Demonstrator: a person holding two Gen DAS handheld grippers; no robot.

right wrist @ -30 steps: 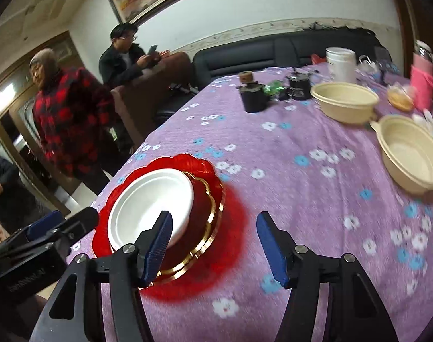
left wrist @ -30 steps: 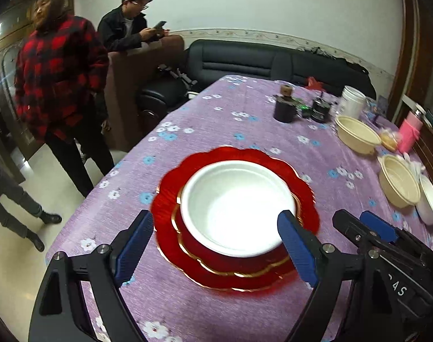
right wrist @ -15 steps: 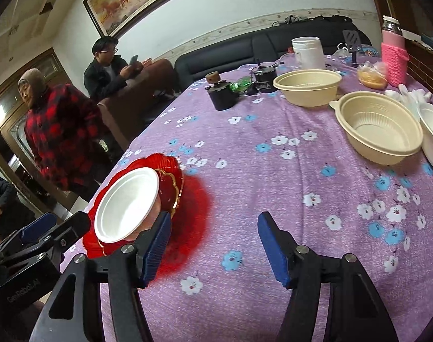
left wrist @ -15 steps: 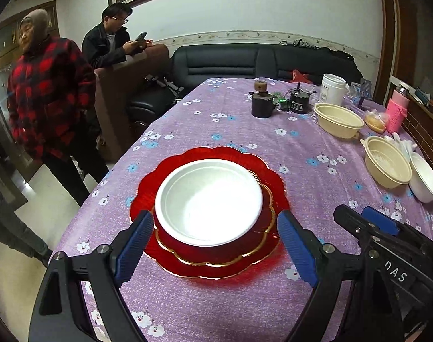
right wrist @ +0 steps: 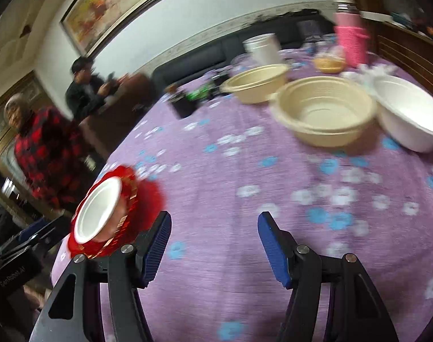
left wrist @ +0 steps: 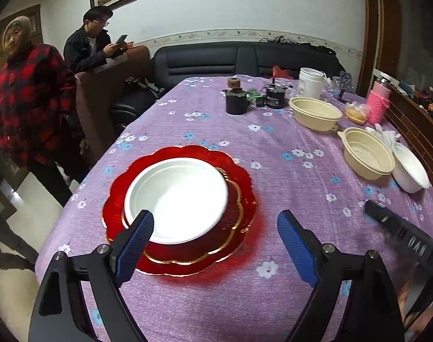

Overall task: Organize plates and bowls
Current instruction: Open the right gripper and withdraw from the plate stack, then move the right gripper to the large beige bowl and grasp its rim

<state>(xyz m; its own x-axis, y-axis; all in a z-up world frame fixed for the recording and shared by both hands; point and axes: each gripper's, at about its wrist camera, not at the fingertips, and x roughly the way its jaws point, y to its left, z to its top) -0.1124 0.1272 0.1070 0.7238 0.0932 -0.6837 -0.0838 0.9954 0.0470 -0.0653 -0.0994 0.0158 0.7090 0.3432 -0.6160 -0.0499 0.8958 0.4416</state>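
left wrist view is showing your left gripper [left wrist: 213,245] hanging with fingers spread, empty, near the stacked white bowl [left wrist: 176,198]. your right gripper [right wrist: 212,252], released too, is facing the beige bowl [right wrist: 325,111] across the desk [right wrist: 245,171]; next you're probably needing to grip its rim.

The table wears a purple woven cloth with small printed flowers [left wrist: 273,148]; its surface looks matt and a little rough. The scalloped red plate with a gold rim [left wrist: 239,171] is glossy and reflects the light, maybe glass or plastic. The white round bowl [left wrist: 176,196] on it is smooth and shines softly. The two cream bowls [left wrist: 367,154] look like matt plastic with fine ribs inside. The blue finger pads [left wrist: 295,248] have a ribbed, rubbery face, on black matt plastic arms with small metal screws. The black sofa [left wrist: 245,58] looks like smooth leather.
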